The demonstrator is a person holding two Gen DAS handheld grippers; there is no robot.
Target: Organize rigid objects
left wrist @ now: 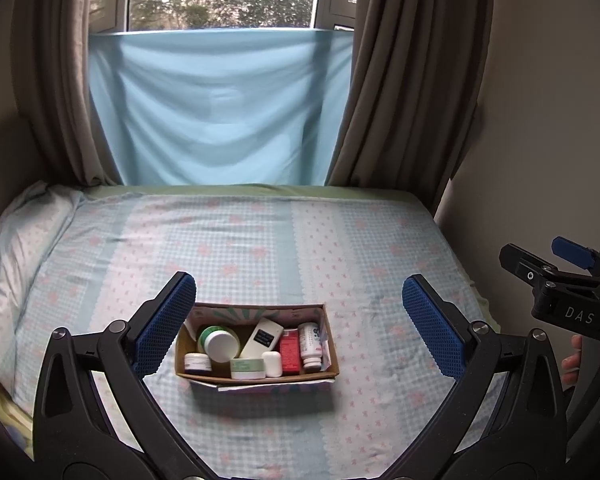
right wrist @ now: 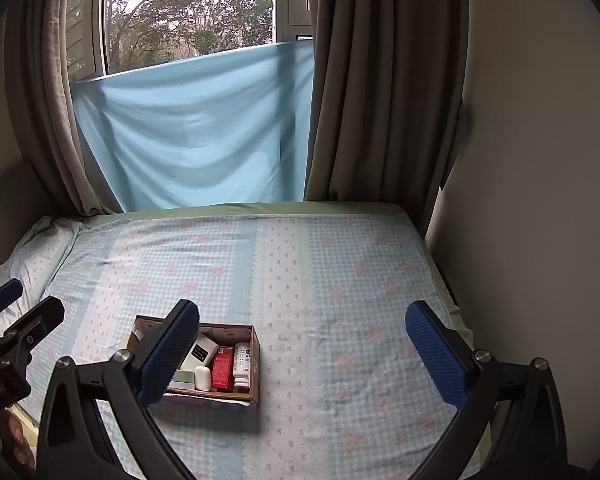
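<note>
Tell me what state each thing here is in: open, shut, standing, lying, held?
Left gripper: open, holding nothing, above the bed.
Right gripper: open, holding nothing.
Cardboard box: open-topped, resting on the bed, filled.
Green jar with white lid: tilted, lid on.
White bottle: lying, cap toward the camera.
Red carton: shut, on its side.
Curtains: drawn apart.
Blue cloth: hung across the lower window.

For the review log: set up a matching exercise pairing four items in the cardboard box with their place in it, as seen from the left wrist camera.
Things:
1. red box
2. green jar with white lid
3. white bottle with red print
4. small jar with dark label

Places:
A. far right end
B. front left corner
C. just left of the bottle
D. back left, lid facing the camera

Pairs: 1-C, 2-D, 3-A, 4-B
</note>
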